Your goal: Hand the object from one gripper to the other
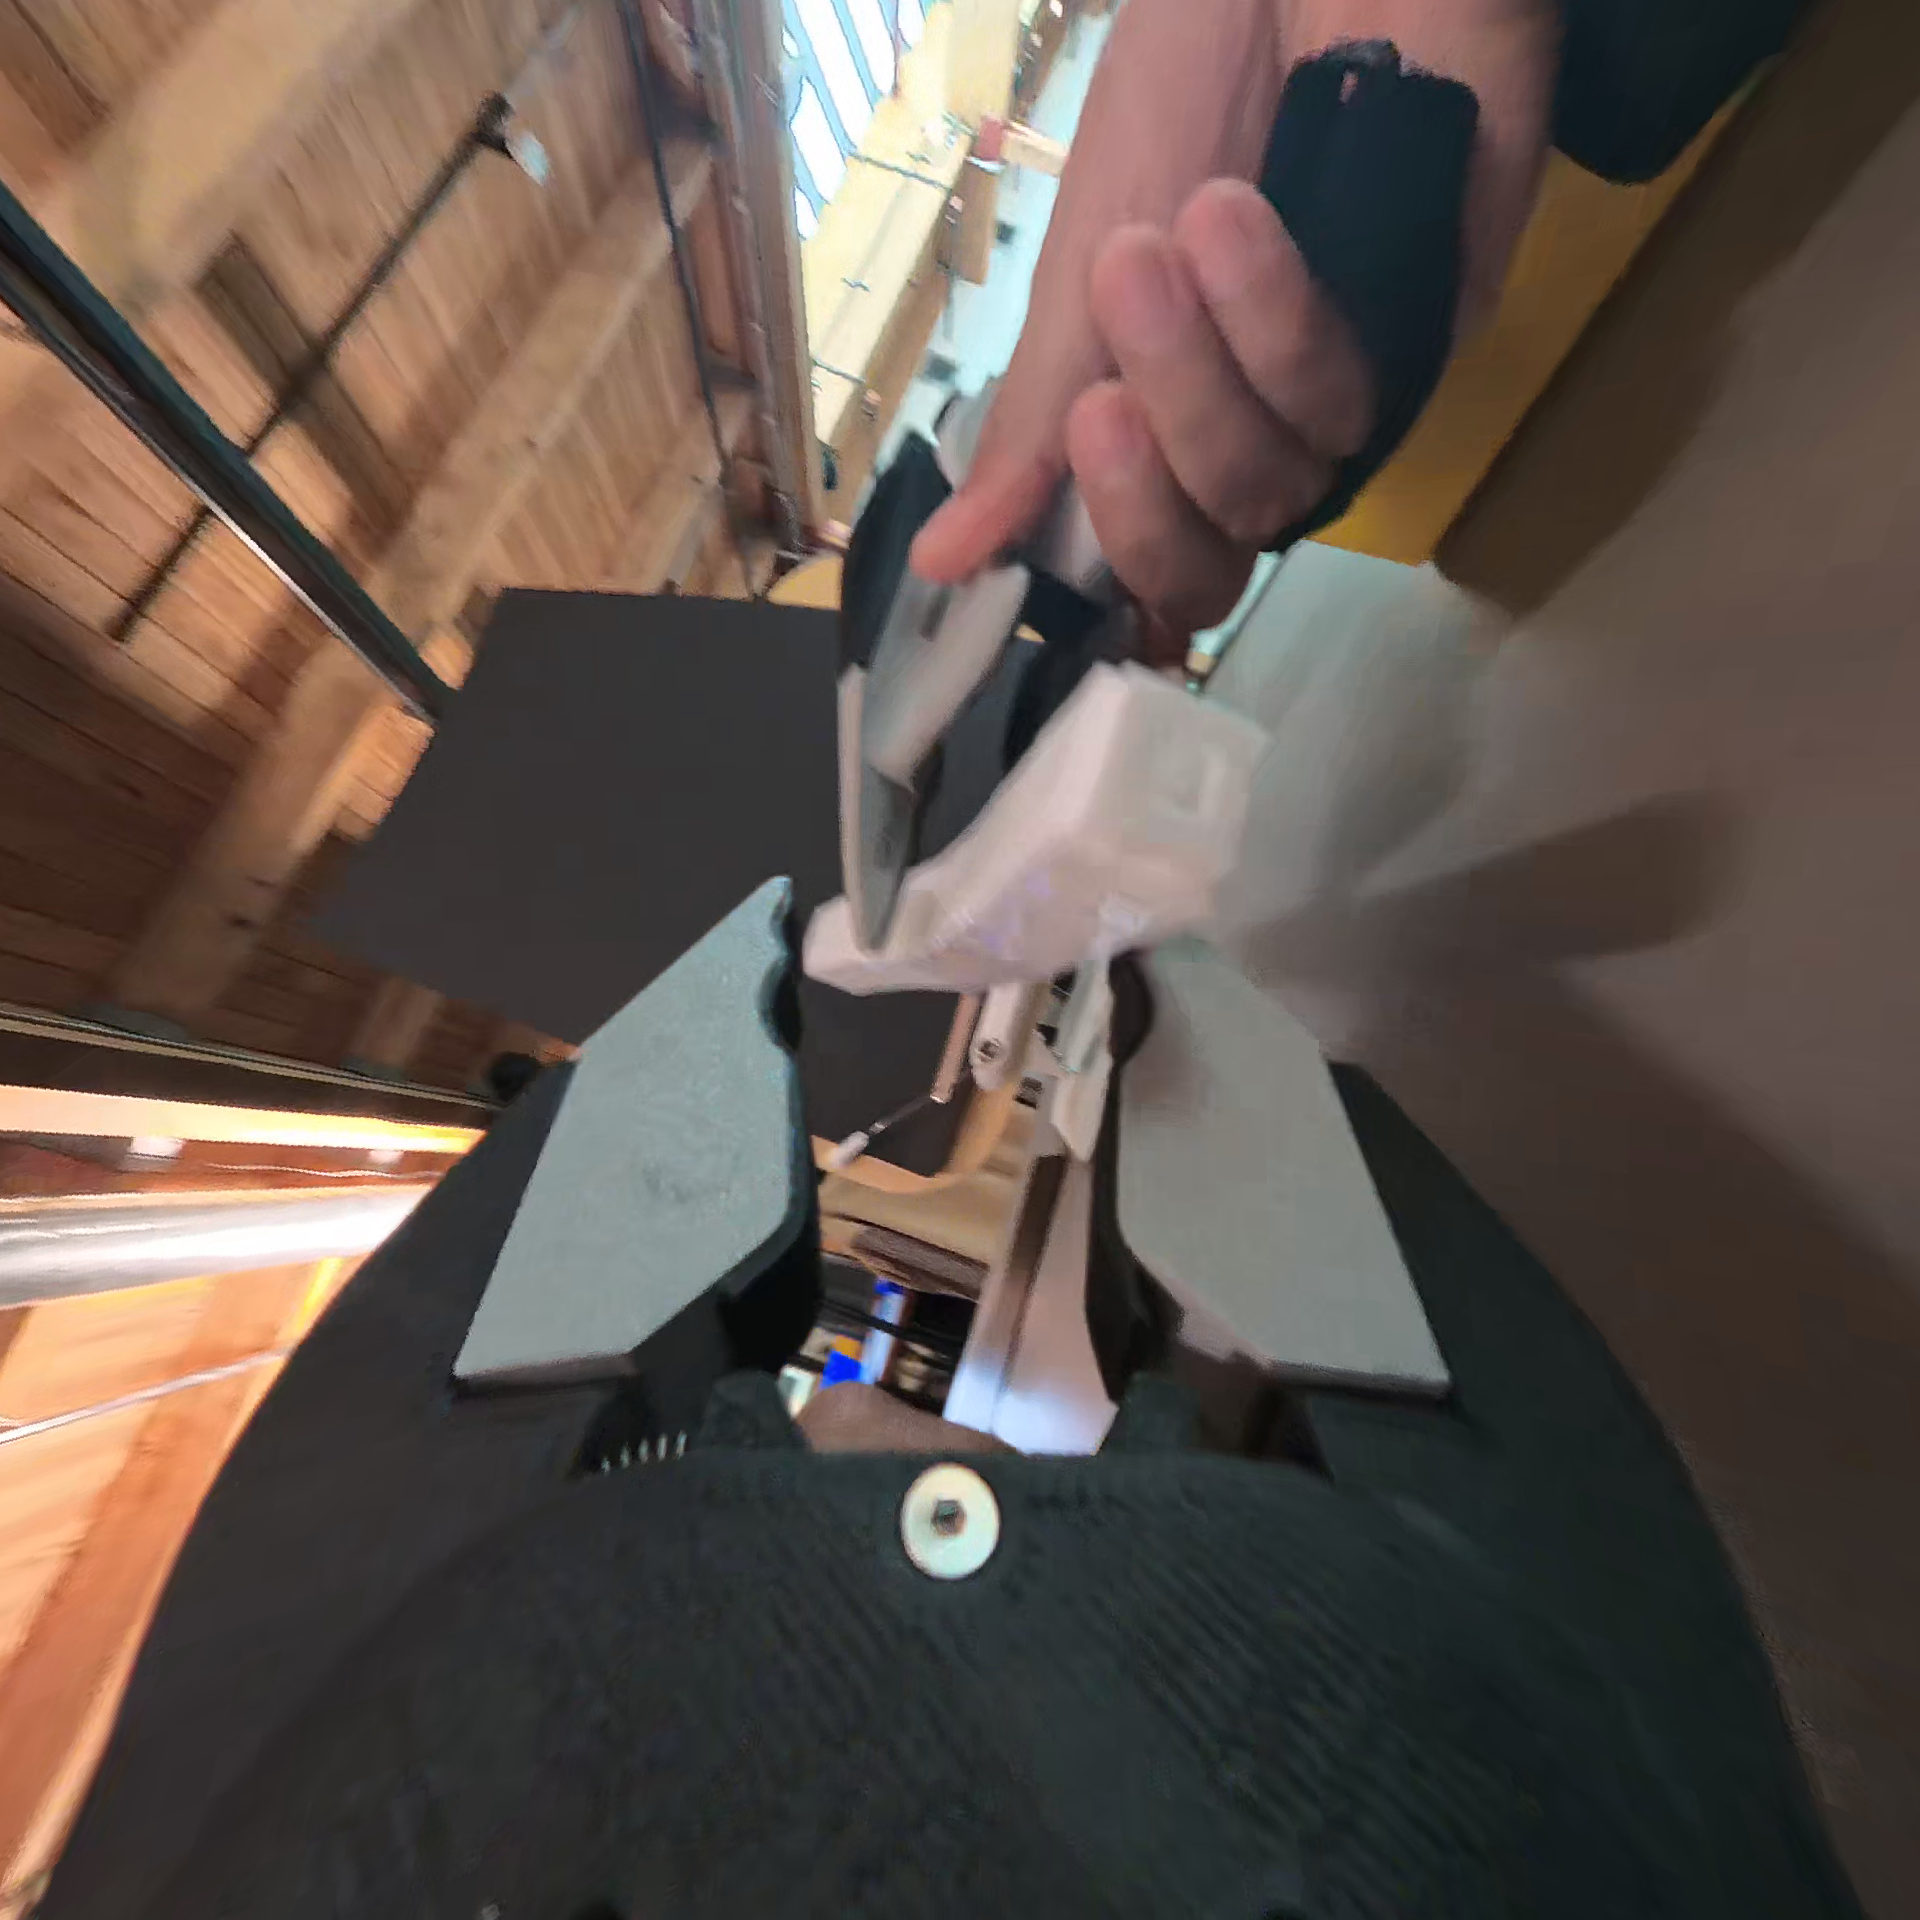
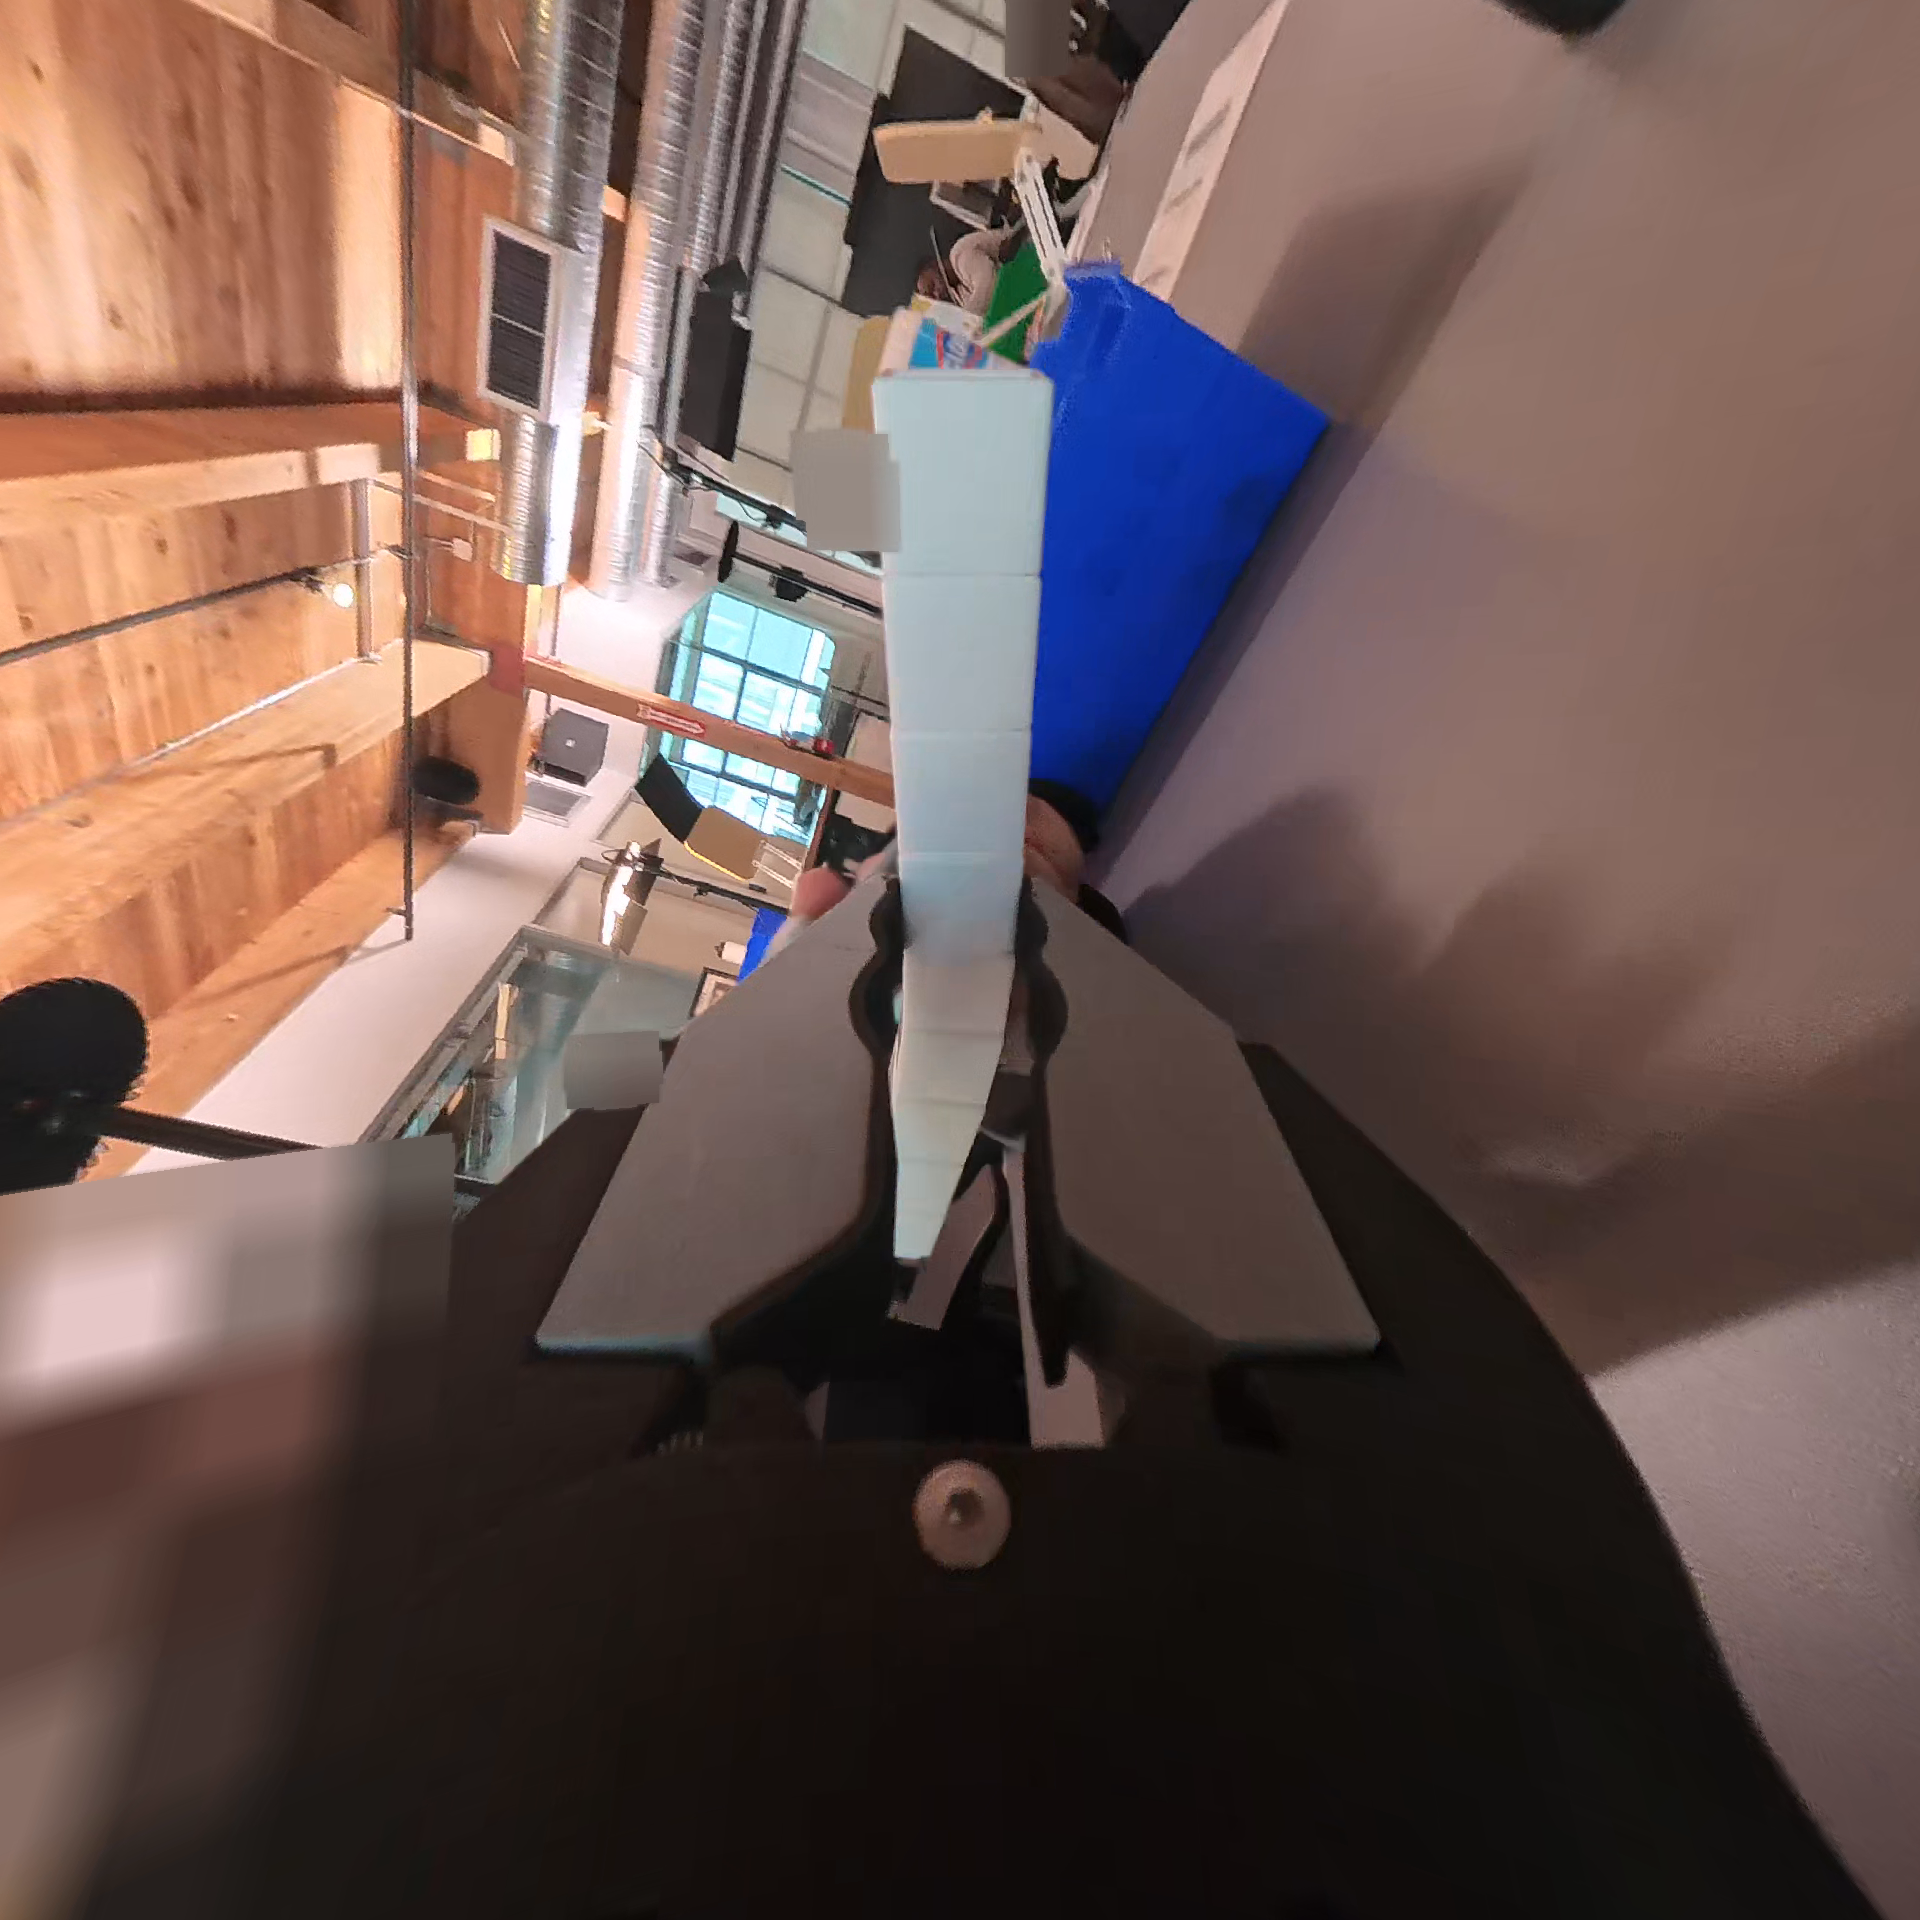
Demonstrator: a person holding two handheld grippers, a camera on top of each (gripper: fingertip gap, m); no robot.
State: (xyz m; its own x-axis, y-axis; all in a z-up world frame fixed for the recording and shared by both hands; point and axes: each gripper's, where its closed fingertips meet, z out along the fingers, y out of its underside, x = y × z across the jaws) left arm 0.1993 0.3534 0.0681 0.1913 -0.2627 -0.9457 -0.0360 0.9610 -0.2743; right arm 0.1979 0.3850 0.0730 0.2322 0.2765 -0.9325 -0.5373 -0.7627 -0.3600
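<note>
The object is a long white bar made of block segments [image 2: 961,623]. My right gripper [image 2: 961,930] is shut on its near part, and the bar sticks out forward past the fingertips. In the left wrist view the same white object [image 1: 1049,852] looks blurred. It hangs just beyond my left gripper [image 1: 961,966], whose grey pads [image 1: 675,1122] stand wide apart with nothing between them. The right gripper shows there from the front, with one grey finger [image 1: 894,769] against the object, held by a hand [image 1: 1195,364]. I cannot tell whether the object touches the left fingertips.
A beige wall [image 1: 1662,1039] runs close along the right in both views. A dark panel [image 1: 623,779] stands behind the left gripper. A blue bin [image 2: 1153,540] lies beyond the bar. A black fuzzy microphone [image 2: 62,1049] is at the left. Wooden ceiling beams fill the left side.
</note>
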